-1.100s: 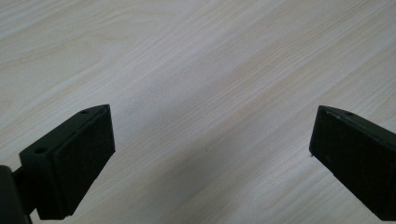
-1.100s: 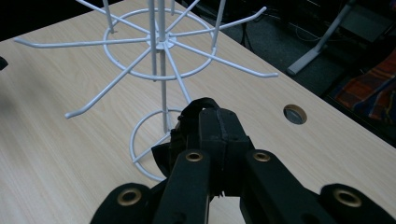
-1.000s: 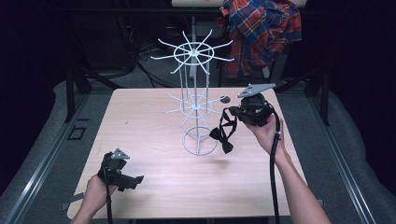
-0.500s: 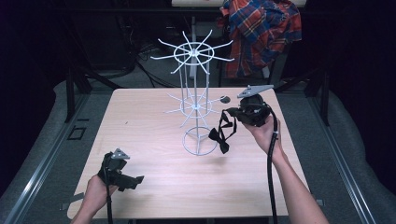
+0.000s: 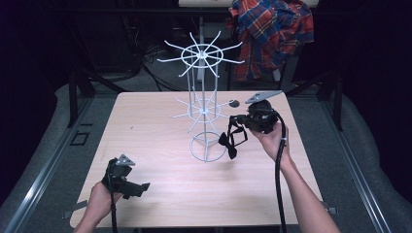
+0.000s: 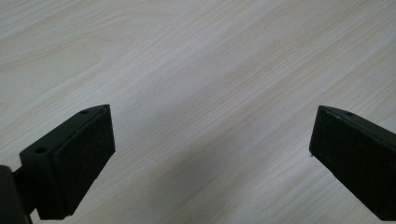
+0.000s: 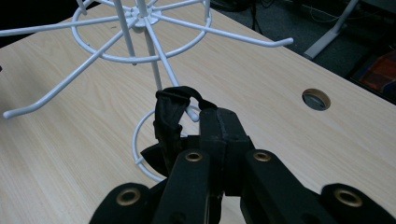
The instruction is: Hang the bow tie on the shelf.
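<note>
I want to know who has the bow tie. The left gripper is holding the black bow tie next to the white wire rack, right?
Not quite. The right gripper holds the black bow tie next to the white wire rack, as the high view shows. The left gripper is open over bare table.

Wire rack [image 5: 204, 111] stands mid-table [image 5: 145, 126]; bow tie [image 5: 228, 141] hangs just right.

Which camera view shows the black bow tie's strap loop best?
The right gripper view: the strap loop sits close up, clamped by the right gripper, over a tip of the white rack. The high view shows the bow tie small, dangling. The left gripper view shows table.
</note>
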The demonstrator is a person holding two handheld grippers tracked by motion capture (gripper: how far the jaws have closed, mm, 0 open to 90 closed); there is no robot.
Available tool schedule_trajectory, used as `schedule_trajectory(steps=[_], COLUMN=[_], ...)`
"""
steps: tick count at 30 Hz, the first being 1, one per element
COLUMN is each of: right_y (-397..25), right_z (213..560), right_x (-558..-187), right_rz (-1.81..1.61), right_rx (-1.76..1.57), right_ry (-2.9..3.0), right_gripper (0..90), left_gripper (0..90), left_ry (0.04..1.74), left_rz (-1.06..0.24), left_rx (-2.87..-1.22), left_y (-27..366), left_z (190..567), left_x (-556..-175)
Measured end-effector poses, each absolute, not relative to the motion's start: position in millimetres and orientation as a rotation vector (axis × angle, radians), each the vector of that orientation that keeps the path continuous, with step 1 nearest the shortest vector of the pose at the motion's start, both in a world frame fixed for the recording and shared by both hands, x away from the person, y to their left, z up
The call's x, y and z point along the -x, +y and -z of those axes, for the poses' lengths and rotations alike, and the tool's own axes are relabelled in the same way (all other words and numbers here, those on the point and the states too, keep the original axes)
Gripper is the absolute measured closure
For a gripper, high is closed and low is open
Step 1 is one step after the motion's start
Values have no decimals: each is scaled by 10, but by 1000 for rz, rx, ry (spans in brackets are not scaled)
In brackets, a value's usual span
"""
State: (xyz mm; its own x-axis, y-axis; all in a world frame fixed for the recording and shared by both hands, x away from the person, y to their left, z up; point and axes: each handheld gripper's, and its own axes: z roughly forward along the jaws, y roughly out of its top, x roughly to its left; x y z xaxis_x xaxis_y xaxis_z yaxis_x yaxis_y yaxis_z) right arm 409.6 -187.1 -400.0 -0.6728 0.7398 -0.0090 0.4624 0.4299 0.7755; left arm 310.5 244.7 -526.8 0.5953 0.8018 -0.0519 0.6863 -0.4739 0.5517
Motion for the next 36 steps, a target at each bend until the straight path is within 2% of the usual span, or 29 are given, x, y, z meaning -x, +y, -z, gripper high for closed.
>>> schedule_trajectory(steps=[27,36], right_y=[-1725,-1717], right_z=[4191,4266], right_x=[-4130,-4160], right_rz=[-1153,-1277], right_rx=[-1048,-1068], right_ry=[2392,2401], right_gripper=[899,896], left_gripper=[2,2], left_ry=[1179,1182], left_rz=[-281,-282], left_rx=[-2304,-2306], left_y=[2453,2462], left_z=[5267,5268], left_x=[-3103,-3098])
